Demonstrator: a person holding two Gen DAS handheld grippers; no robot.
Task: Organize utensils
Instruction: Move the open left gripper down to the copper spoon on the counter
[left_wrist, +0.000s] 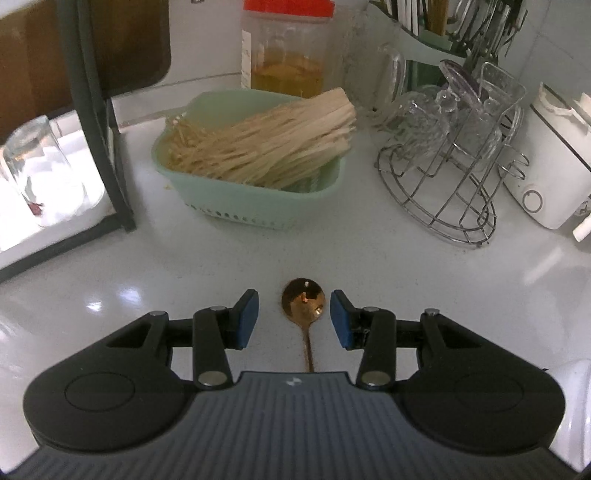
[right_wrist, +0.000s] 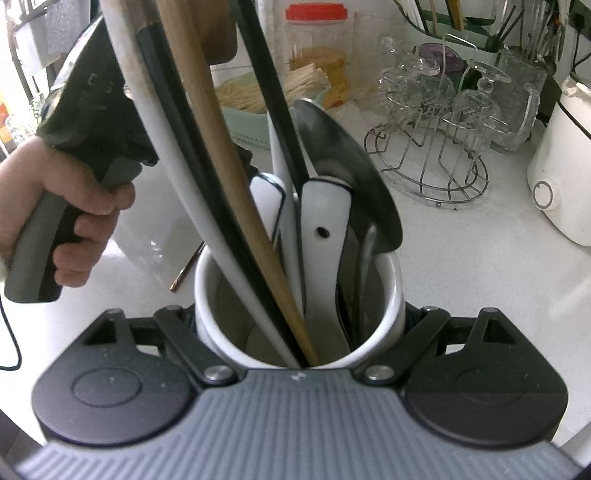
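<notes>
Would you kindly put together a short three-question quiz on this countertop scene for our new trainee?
1. True or false: the left tool is already clamped on the copper spoon.
2. What does the right tool grip?
3. Multiple choice: what fills the green basket? A) forks B) pale wooden sticks C) glasses

Key:
1. False. Its jaws stand apart on either side of the spoon's bowl, with a gap on each side; the spoon lies on the white counter.
2. The white utensil holder, crowded with ladles and long handles.
3. B, the pale wooden sticks.
</notes>
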